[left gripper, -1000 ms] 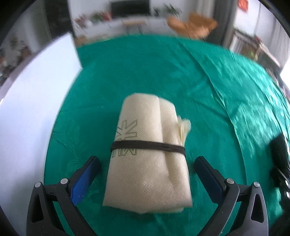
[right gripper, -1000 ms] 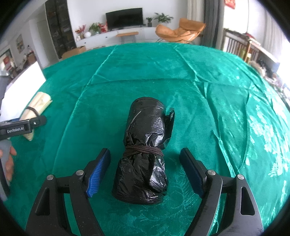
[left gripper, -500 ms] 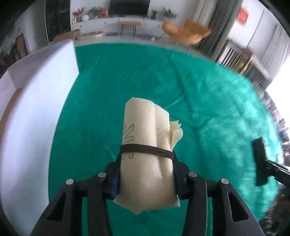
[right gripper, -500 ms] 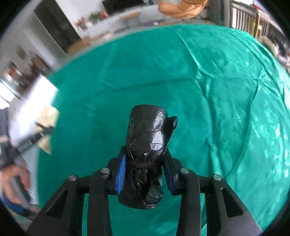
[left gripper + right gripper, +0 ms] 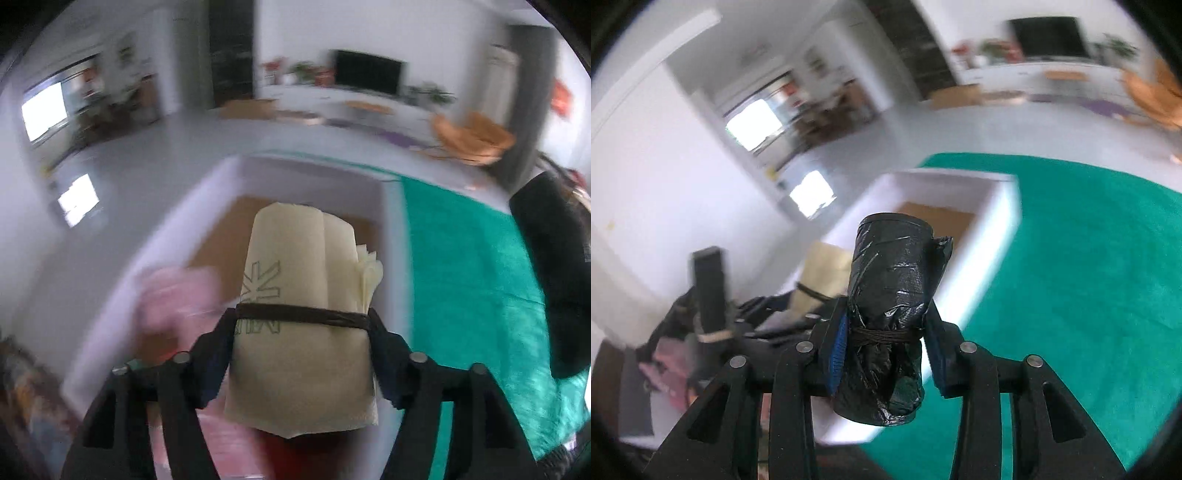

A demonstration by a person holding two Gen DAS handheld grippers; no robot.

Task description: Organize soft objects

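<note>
A cream cloth roll (image 5: 303, 288) tied with a dark band sits between the fingers of my left gripper (image 5: 301, 325), held in the air above a white box (image 5: 391, 229) with a brown floor. The left jaws are opening, but the pads still touch the roll at the band. In the right wrist view a black plastic-wrapped roll (image 5: 890, 280), also tied with a band, is lifted in my right gripper (image 5: 886, 334). Its jaws are opening too, and the roll still hangs between the pads. The cream roll (image 5: 823, 271) shows over the box (image 5: 997, 236) to the left.
A blurred pink soft thing (image 5: 173, 295) lies in the box's near left part. Green tablecloth (image 5: 461, 277) (image 5: 1071, 266) spreads to the right of the box. A dark shape (image 5: 546, 280) fills the right edge of the left wrist view. Living-room furniture stands far behind.
Both grippers closed on their rolls, lifted them off the green cloth and swung left toward the white box. The cream roll now hangs over the box; the black roll is beside it.
</note>
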